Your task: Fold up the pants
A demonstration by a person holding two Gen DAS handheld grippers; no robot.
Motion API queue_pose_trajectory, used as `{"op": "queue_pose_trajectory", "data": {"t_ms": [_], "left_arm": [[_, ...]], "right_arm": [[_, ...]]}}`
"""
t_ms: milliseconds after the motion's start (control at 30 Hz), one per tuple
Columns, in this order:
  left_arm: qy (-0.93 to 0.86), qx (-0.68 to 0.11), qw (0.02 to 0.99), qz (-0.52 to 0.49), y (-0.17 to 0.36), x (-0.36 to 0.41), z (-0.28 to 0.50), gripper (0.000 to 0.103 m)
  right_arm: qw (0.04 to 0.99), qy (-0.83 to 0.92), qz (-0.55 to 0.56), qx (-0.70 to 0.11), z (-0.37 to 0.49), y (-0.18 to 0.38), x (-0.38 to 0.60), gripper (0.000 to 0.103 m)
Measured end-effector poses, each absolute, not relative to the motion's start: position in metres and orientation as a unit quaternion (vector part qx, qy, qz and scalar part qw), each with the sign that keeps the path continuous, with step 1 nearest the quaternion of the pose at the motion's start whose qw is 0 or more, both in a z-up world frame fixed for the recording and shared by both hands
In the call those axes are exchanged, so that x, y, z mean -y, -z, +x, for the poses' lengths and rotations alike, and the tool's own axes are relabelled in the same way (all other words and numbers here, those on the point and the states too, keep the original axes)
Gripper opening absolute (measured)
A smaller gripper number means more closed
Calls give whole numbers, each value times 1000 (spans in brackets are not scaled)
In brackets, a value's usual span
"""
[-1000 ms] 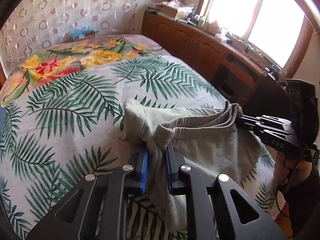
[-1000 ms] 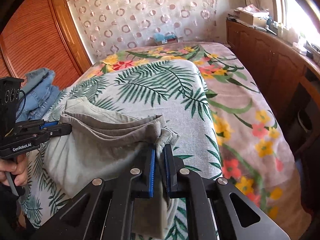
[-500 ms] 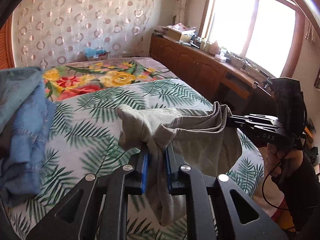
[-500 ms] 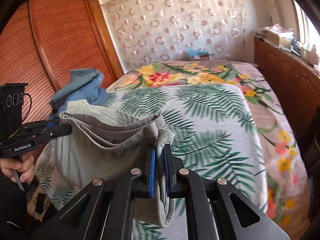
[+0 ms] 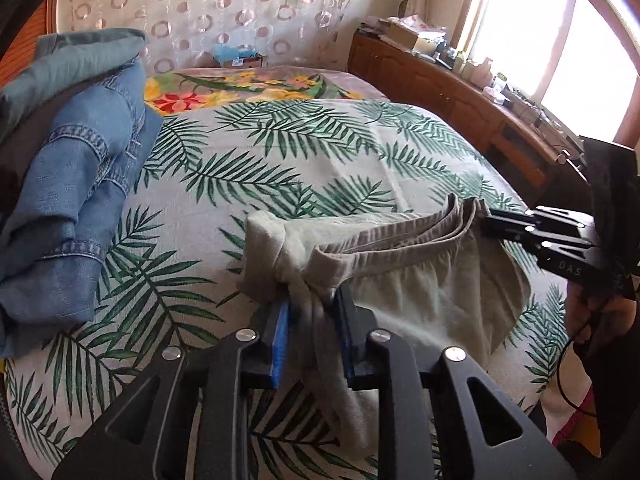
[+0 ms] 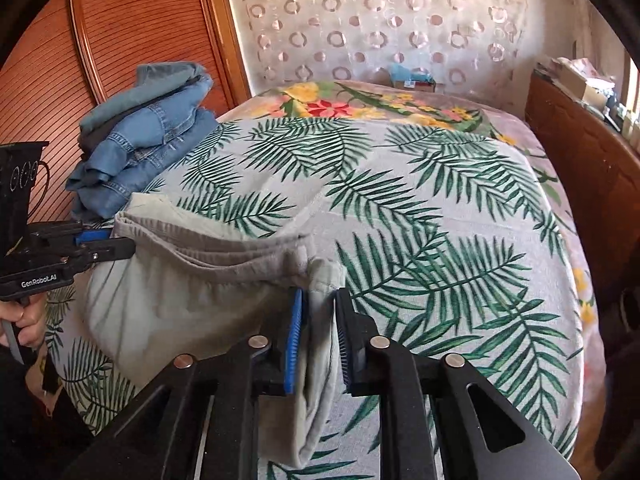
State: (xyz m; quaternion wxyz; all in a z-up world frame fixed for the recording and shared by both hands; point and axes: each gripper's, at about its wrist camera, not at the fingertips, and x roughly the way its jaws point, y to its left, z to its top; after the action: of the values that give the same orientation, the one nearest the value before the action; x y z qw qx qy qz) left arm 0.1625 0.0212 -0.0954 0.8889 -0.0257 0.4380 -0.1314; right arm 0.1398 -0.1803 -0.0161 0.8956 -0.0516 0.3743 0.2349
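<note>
So the grey pants [image 5: 404, 280] were stretched by their waistband between the two tools, low over the near end of the palm-leaf bed [image 6: 440, 208]. The left hand-held gripper [image 5: 312, 332] and the right hand-held gripper [image 6: 318, 344] had both just been loosening, pads parted with cloth draped between them (not really pinched anymore). A folded denim pile [image 6: 144, 140] sat off at the bed's left edge.

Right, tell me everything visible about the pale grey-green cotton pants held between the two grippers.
The pale grey-green cotton pants look soft and thin, folded into several layers whose hemmed edges stack along the top. They hang as a sagging sling above the palm-leaf bedspread. The left gripper and right gripper each have a bunched end between their blue pads; both jaws have just been opening, and gaps now show beside the cloth.
</note>
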Motion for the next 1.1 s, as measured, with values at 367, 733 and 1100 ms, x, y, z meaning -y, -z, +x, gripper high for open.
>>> {"op": "queue_pose_trajectory", "data": {"t_ms": [367, 733, 1100], "left_arm": [[117, -427, 897, -7, 88, -24, 155, 30], [128, -402, 907, 13, 80, -17, 158, 30], [144, -392, 909, 17, 85, -11, 175, 11]], "right_arm": [[892, -260, -73, -361, 147, 24, 160, 33], [896, -253, -44, -363, 166, 31, 162, 6], [895, -248, -46, -368, 164, 32, 161, 6]]}}
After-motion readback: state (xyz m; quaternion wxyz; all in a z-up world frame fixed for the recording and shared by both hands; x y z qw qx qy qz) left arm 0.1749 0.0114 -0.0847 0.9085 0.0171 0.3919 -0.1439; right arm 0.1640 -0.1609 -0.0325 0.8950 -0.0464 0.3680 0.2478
